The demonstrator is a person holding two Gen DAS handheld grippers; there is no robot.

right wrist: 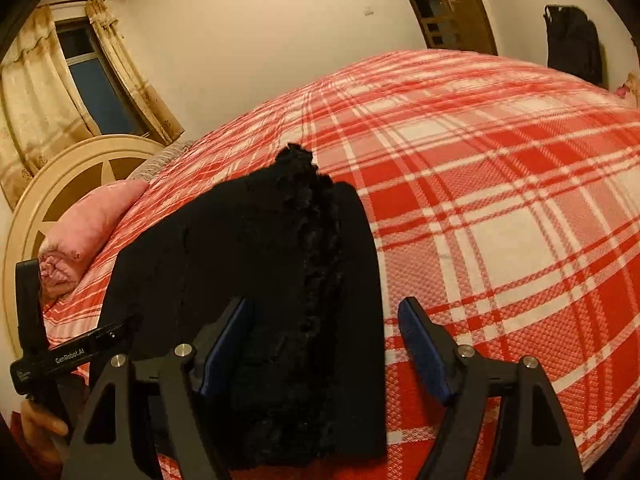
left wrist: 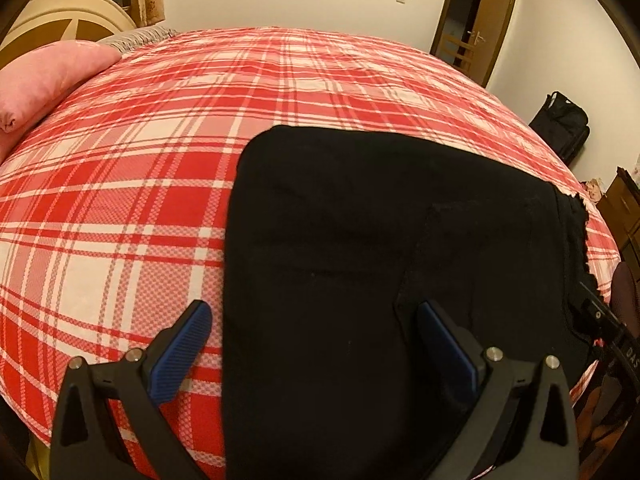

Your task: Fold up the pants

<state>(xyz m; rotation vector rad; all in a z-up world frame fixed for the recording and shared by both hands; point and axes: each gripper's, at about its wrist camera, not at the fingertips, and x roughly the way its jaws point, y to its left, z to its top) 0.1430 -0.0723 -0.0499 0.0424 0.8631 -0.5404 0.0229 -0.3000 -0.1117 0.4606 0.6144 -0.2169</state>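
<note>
Now, pants: the black pants (left wrist: 360,240) lie flat on the bed (left wrist: 120,208), already folded to a thick rectangle near its close edge.
Left tool: the left tool (left wrist: 312,320) is spread wide; one blue pad is over the plaid sheet, the other over the cloth, and nothing is pinched.
Right tool: the right tool (right wrist: 324,316) is also spread, its pads on both sides of the frilly edge (right wrist: 316,240) without pressing it.
Why so: both tools stand at the near side of the bundle, probably to take its ends for one more fold or to let it rest.
Materials: the pants look soft, matte and heavy, with a lacy ruffled trim; the sheet is woven red-and-white check.
Other things: a pink pillow (left wrist: 48,80) lies well apart, beside the round cream headboard (right wrist: 80,184).
</note>
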